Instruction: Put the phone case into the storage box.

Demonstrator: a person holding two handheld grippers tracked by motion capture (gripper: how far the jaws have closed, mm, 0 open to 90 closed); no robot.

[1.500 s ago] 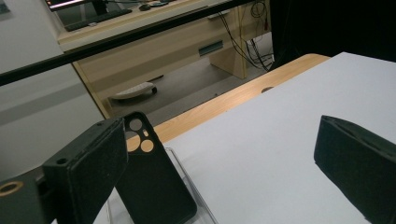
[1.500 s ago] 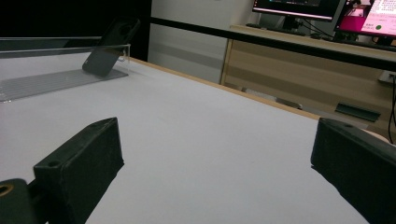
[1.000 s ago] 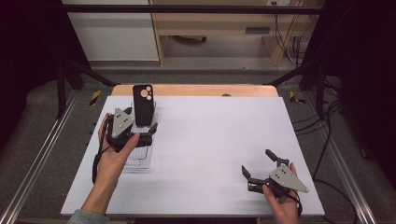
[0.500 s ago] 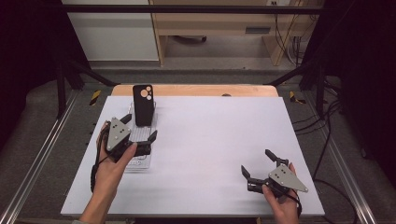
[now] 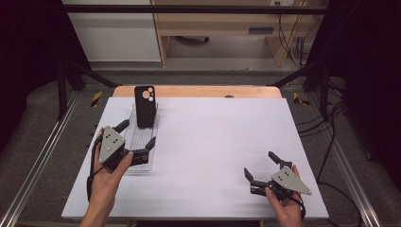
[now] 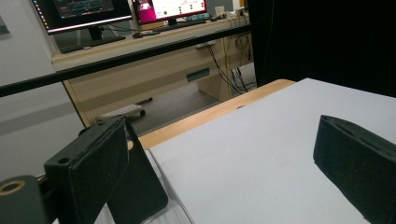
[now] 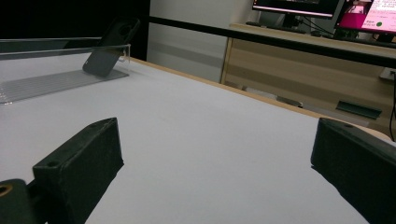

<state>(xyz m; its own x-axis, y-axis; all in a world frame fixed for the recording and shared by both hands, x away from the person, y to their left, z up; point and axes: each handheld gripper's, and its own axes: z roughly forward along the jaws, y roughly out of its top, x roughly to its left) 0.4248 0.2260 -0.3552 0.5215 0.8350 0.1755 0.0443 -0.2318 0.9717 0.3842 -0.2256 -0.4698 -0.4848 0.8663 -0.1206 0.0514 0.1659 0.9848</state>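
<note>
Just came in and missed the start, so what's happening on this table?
A person holds a two-jaw gripper in each hand over a white table. The left gripper, jaws open, sits at the near end of a clear plastic stand in which a black phone case with camera cutouts stands leaning. Nothing is gripped. The right gripper, also open, rests at the table's near right, apart from the stand.

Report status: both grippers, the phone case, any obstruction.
Left gripper open, over the clear tray, holding nothing. Right gripper open, near table edge. Black phone case propped upright on the tray's far end. Nothing between.
</note>
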